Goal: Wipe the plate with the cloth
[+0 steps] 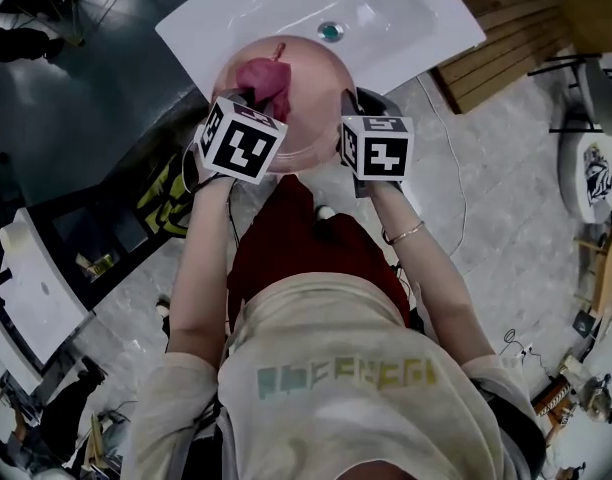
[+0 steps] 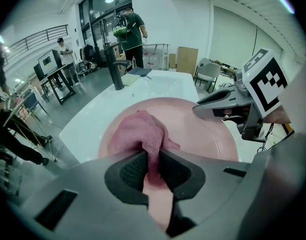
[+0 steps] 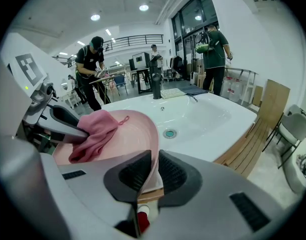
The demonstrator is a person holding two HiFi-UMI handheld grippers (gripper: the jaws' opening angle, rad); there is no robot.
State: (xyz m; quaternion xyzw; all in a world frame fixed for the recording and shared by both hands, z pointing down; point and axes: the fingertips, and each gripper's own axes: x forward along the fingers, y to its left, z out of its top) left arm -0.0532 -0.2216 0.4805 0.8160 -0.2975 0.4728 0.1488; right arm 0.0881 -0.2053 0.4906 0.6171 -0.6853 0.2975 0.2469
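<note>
White ceramic sink basin (image 1: 406, 28) fills the top of the head view. A round pale pink plate (image 1: 311, 88) sits over its near edge, apparently lifted clear of it, though the angle leaves that unsure. The right gripper (image 3: 152, 171) has its jaws clamped on the plate's near right rim. A crumpled pink cloth (image 2: 143, 129) lies on the plate's left side, pinched tightly by the left gripper (image 2: 153, 168).

The head view looks steeply down, with the sink (image 1: 406, 28) at frame top. Both gripper views sit close, facing across the shared plate (image 2: 198, 129).
</note>
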